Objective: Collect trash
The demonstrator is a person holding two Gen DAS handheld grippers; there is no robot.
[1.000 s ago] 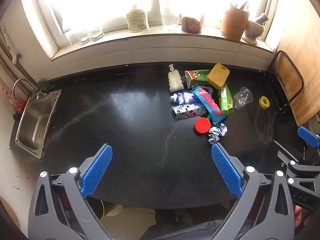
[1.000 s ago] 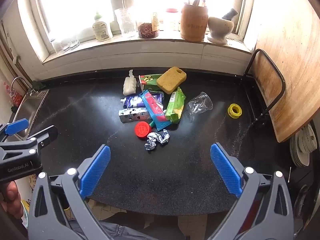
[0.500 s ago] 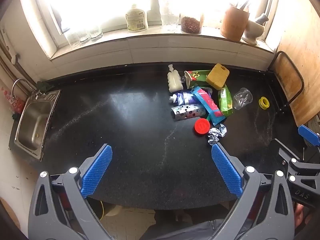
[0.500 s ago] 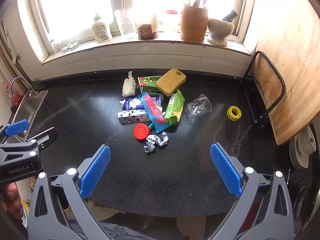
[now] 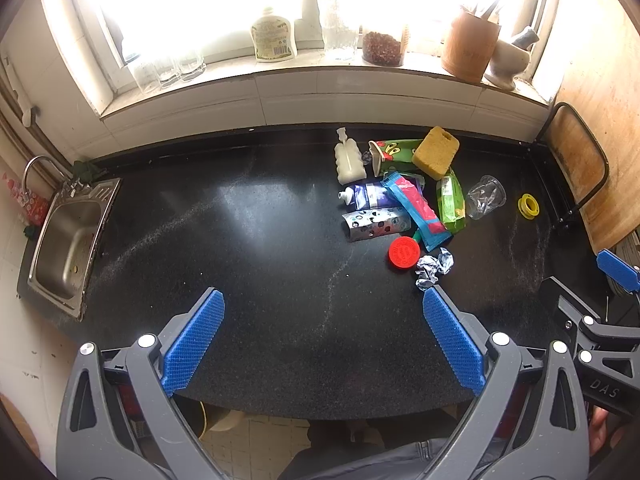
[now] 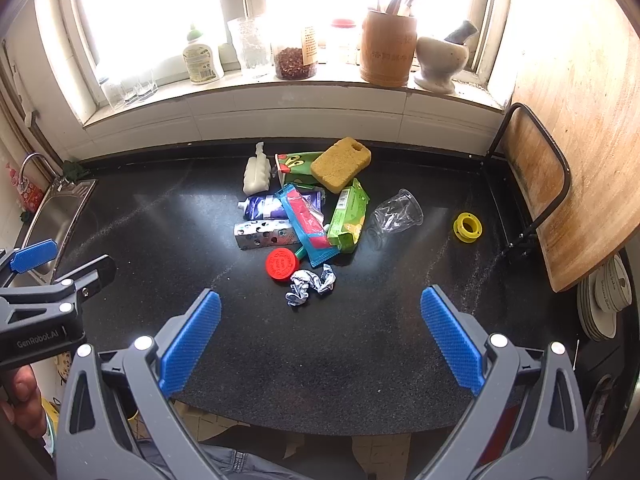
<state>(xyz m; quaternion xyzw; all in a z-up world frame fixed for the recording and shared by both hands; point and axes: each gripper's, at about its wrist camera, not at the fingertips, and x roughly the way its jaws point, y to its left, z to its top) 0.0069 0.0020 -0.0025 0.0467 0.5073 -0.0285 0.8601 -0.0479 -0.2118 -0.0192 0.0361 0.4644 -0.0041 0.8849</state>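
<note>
A heap of trash lies on the black counter point(image 6: 360, 340): a crumpled foil ball point(image 6: 309, 283), a red lid point(image 6: 282, 264), a blue-pink wrapper point(image 6: 307, 224), a green pack point(image 6: 349, 215), a spotted silver carton point(image 6: 262, 234), a purple pouch point(image 6: 264, 205), a white bottle point(image 6: 255, 171), a yellow sponge point(image 6: 341, 164) and a clear plastic cup point(image 6: 396, 216). My right gripper point(image 6: 319, 342) is open and empty, in front of the foil ball. My left gripper point(image 5: 323, 344) is open and empty, left of the heap point(image 5: 400, 204).
A steel sink point(image 5: 68, 236) is set in the counter's left end. A yellow tape roll point(image 6: 466, 227) lies right of the cup. A wooden board in a black rack point(image 6: 560, 184) stands at right. Jars, glasses and a mortar line the windowsill point(image 6: 320, 80).
Both views have shifted only slightly; the heap sits a little higher in the right wrist view. Both grippers stay open and nothing on the counter has moved.
</note>
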